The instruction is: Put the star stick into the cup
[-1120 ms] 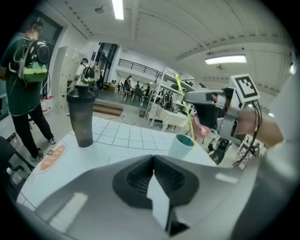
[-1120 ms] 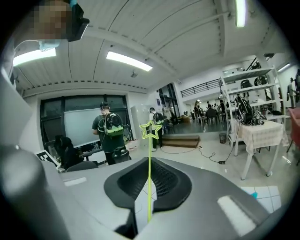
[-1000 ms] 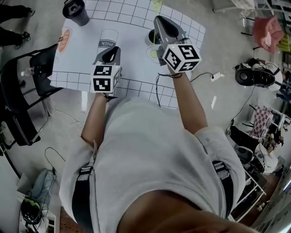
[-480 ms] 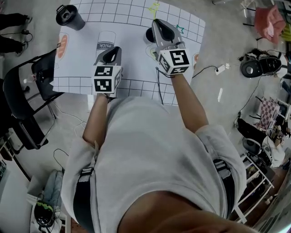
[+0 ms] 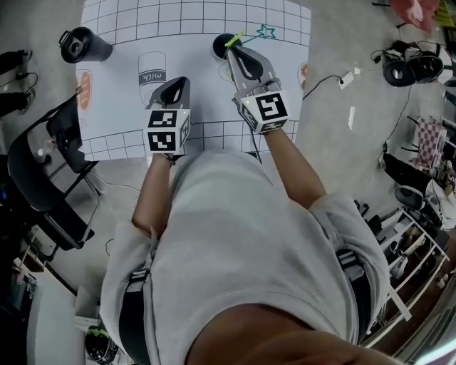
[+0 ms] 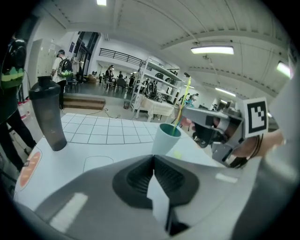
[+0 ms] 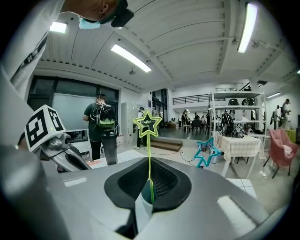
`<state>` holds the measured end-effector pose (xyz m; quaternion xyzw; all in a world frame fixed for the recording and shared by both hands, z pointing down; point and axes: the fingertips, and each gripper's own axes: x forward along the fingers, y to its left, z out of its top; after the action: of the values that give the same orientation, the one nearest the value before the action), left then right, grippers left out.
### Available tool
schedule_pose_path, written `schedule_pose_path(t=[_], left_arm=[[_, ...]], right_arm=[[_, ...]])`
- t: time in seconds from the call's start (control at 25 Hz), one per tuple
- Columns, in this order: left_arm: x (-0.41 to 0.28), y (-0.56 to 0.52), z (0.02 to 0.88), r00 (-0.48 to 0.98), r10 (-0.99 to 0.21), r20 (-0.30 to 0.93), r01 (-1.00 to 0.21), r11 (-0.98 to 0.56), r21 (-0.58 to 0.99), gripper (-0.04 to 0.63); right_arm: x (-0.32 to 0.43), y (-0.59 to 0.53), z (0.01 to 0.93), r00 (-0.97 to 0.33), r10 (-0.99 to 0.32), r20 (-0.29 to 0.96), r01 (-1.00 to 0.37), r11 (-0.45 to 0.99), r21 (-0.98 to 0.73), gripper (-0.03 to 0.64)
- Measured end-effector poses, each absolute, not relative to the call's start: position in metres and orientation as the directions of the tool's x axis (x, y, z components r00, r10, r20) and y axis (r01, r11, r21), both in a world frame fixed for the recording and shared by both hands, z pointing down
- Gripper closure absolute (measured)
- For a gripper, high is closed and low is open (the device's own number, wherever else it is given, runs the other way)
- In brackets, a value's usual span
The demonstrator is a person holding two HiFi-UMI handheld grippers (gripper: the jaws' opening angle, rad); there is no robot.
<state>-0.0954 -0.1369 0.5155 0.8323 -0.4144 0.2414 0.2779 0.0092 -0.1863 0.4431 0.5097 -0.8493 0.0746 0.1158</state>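
A teal cup (image 5: pixel 222 45) (image 6: pixel 164 140) stands on the white grid mat (image 5: pixel 185 21). A yellow-green star stick (image 5: pixel 236 38) (image 6: pixel 183 101) (image 7: pixel 147 123) rises from the cup's mouth with its lower end inside. My right gripper (image 5: pixel 232 53) (image 7: pixel 150 187) sits right next to the cup, its jaws closing with the thin stick pinched between them. My left gripper (image 5: pixel 175 83) (image 6: pixel 153 158) hovers to the left of the cup, shut with nothing in it. A second star stick, teal (image 5: pixel 266 31) (image 7: pixel 206 152), lies just beyond the cup.
A black shaker bottle (image 5: pixel 82 44) (image 6: pixel 47 115) stands at the mat's far left. A printed milk outline (image 5: pixel 152 71) is on the mat ahead of my left gripper. A black chair (image 5: pixel 43 178) is beside the table's left edge, and cables (image 5: pixel 324 75) lie on the floor at right.
My right gripper has brought the yellow-green stick to the cup, and its lower end now sits in the mouth. The left gripper has hardly moved. The head view has swung.
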Motion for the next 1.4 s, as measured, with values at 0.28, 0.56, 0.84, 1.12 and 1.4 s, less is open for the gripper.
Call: schedule_pose_path(t=[0.28,0.56,0.84,1.12,1.4], left_arm=[[-0.078,-0.124,0.522,0.56,-0.505,0.657,-0.794,-0.552,0.253,0.592],[-0.07,-0.098,0.504,0.487,-0.585,0.649,-0.849,-0.49,0.196,0.592],[-0.035,-0.058,0.474,0.483,-0.664,0.571,-0.859,-0.487,0.16,0.592],[0.011,-0.018,0.439,0.497,-0.761,0.417,-0.861,-0.494,0.125,0.592],[0.052,0.005,0.418,0.519,-0.785,0.338,-0.848,-0.523,0.087,0.592]], right_arm=[[0.009,-0.177,0.464,-0.455,-0.831,0.319,-0.878,0.479,-0.002,0.606],[0.019,-0.155,0.475,-0.474,-0.802,0.364,-0.87,0.49,-0.055,0.499],[0.054,-0.096,0.455,-0.483,-0.825,0.292,-0.875,0.465,-0.135,0.536],[0.099,-0.024,0.421,-0.44,-0.878,0.188,-0.893,0.405,-0.194,0.618],[0.137,0.022,0.399,-0.376,-0.91,0.173,-0.926,0.363,-0.098,0.618]])
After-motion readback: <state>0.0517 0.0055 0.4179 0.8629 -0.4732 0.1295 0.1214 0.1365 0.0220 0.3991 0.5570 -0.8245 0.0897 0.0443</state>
